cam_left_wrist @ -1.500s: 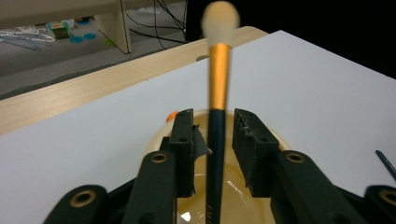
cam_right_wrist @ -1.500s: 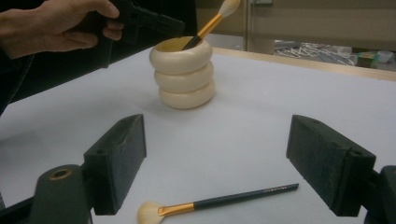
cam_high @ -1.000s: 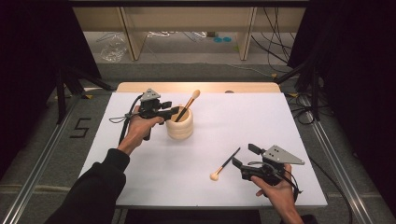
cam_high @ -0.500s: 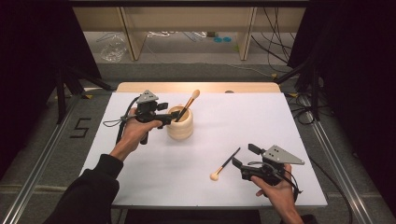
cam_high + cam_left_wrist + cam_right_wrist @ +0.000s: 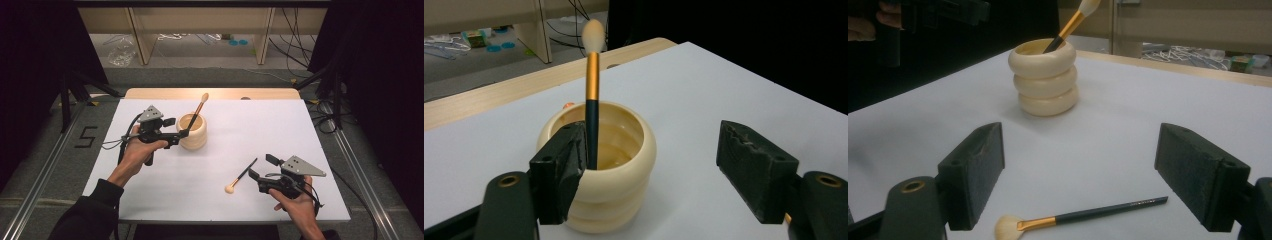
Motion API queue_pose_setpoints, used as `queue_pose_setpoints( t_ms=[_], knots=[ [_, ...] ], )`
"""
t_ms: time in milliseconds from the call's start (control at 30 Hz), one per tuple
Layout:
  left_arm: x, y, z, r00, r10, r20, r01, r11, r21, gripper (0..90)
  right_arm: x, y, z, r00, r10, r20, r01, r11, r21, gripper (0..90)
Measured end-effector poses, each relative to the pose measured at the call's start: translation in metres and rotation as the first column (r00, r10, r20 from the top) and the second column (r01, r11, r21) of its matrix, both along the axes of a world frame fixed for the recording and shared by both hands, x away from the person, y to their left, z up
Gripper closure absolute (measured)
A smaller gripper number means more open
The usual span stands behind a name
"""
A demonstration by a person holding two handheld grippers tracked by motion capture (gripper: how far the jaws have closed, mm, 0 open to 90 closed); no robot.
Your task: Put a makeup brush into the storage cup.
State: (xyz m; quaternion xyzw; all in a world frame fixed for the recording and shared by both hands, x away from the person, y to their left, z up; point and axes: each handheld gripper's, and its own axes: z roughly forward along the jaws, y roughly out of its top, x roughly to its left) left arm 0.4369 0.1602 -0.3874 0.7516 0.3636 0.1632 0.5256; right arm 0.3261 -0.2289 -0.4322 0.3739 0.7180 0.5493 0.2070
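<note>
A cream ribbed cup stands on the white table top, with a makeup brush leaning in it, bristles up. My left gripper sits just left of the cup. Its jaws have just been opening and are open, gripping nothing. In the left gripper view the brush handle rises beside the left jaw, in front of the cup. A second brush lies flat on the table. My right gripper rests open just right of it, with the brush lying between its jaws on the table.
A wooden strip borders the table's far edge. Behind it are shelf legs and cables on the floor. Metal rails run along both sides. From the right gripper view the cup stands ahead, and the left gripper is at top left.
The left gripper has drawn back to the left from the cup and its jaws have spread. The brush stays leaning in the cup. The right gripper has not moved.
</note>
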Motion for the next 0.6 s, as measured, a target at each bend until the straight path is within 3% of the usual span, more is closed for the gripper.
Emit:
queue_pose_setpoints(
  t_ms=[267,600],
  knots=[
    [-0.014,0.007,-0.009,0.9994,0.018,-0.029,-0.018,0.9997,-0.013,24.4,0.0,0.0,0.0,1.0,-0.002,0.0,0.002,1.0,0.0,21.0],
    [-0.035,0.021,-0.016,0.9989,0.045,-0.015,-0.045,0.9988,-0.018,16.6,0.001,-0.001,-0.001,0.9999,0.008,-0.008,-0.008,1.0,0.02,21.0]
  ],
)
